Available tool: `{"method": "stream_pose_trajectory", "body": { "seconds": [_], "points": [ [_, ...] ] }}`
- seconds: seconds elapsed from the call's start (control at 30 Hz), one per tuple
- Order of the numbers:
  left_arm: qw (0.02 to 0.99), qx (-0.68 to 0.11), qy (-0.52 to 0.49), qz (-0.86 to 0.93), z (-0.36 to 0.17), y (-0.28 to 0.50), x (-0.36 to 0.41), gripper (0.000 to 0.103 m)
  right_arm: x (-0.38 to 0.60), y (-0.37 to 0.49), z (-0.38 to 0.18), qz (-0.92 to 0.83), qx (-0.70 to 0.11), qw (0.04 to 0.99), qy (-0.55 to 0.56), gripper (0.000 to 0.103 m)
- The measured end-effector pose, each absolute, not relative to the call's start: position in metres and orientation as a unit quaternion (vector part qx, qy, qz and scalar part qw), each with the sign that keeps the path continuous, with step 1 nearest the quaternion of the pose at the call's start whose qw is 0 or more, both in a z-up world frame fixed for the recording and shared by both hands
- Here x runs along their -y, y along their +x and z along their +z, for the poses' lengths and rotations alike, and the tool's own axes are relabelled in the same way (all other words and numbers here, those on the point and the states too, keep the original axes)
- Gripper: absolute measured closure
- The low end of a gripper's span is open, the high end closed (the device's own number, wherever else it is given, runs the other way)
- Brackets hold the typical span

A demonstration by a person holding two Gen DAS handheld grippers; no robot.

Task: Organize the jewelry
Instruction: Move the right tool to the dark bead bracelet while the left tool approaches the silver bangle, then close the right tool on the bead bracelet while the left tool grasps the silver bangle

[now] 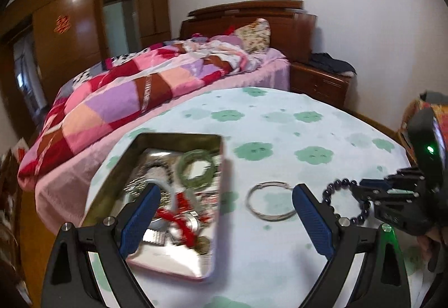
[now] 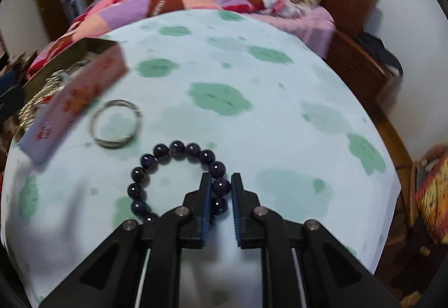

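**Beads gripped, tin open**

We see the table (image 2: 280, 61), then the tin (image 1: 168, 260) of jewelry. Our left gripper (image 1: 225, 203) gapes empty over it. Our right gripper (image 2: 221, 186) pinches 1 bead bracelet (image 2: 173, 149) beside the bangle (image 2: 116, 123)

L wrist cam: low over table (image 1: 280, 123) near edge, tilted down, facing bed (image 1: 117, 100). R wrist cam: closer, steeper, facing same way. Shared: tin (image 1: 179, 137) (image 2: 84, 84) at left edge, silver bangle (image 1: 270, 201) (image 2: 116, 123), bead bracelet (image 1: 344, 201) (image 2: 173, 151).
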State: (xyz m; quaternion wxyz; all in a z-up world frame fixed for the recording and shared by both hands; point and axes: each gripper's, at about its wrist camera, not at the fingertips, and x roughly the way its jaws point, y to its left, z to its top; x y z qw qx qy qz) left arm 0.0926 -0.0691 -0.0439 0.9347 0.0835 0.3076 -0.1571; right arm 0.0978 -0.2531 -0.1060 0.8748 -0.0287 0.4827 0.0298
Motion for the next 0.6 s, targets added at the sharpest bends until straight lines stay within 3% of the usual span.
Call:
{"method": "stream_pose_trajectory", "body": {
  "seconds": [0.03, 0.13, 0.2, 0.33, 0.5, 0.6],
  "points": [
    [0.934, -0.308, 0.088, -0.162, -0.044, 0.092, 0.075, 0.008, 0.258, 0.099, -0.107, 0.028, -0.482, 0.875, -0.018, 0.084],
    [0.927, -0.312, 0.1, -0.181, -0.049, 0.093, 0.094, 0.008, 0.264, 0.098, -0.109, 0.027, -0.479, 0.877, 0.002, 0.062],
    [0.923, -0.317, 0.107, -0.19, -0.054, 0.094, 0.105, 0.01, 0.26, 0.095, -0.111, 0.029, -0.472, 0.881, -0.012, 0.062],
    [0.908, -0.342, 0.12, -0.211, -0.066, 0.101, 0.126, 0.031, 0.264, 0.091, -0.112, 0.032, -0.46, 0.887, -0.002, 0.066],
    [0.893, -0.368, 0.131, -0.224, -0.084, 0.11, 0.143, 0.039, 0.265, 0.087, -0.114, 0.03, -0.445, 0.895, 0.0, 0.068],
    [0.885, -0.385, 0.134, -0.224, -0.095, 0.116, 0.146, 0.051, 0.266, 0.086, -0.114, 0.031, -0.444, 0.895, 0.0, 0.069]
  ]
}}
